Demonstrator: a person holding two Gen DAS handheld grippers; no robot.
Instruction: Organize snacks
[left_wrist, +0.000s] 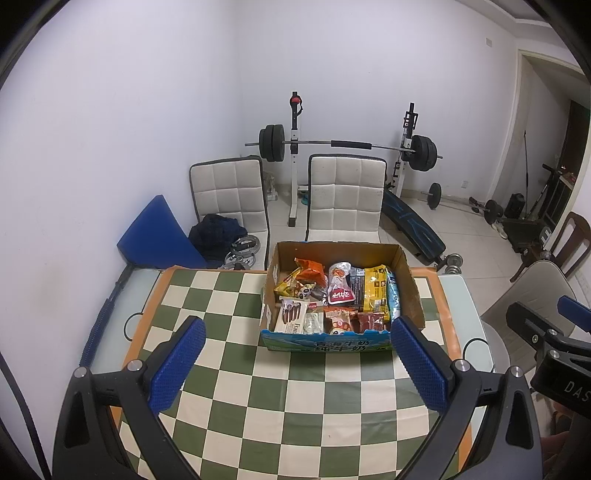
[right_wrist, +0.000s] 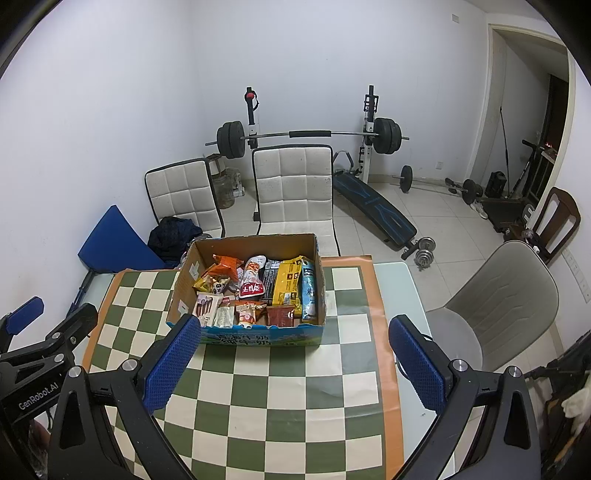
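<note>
Both jaws are spread wide and grasp nothing: the left gripper (left_wrist: 297, 363) and right gripper (right_wrist: 293, 363) hover above the checkered counter (left_wrist: 258, 413). Ahead of them sits an open cardboard box (left_wrist: 408, 280) on the counter's far half, packed with snack packets (left_wrist: 340, 288), including a yellow bag (right_wrist: 288, 282).

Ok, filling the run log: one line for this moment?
left claw open, empty | right claw open, empty | snacks in box | box on table
</note>
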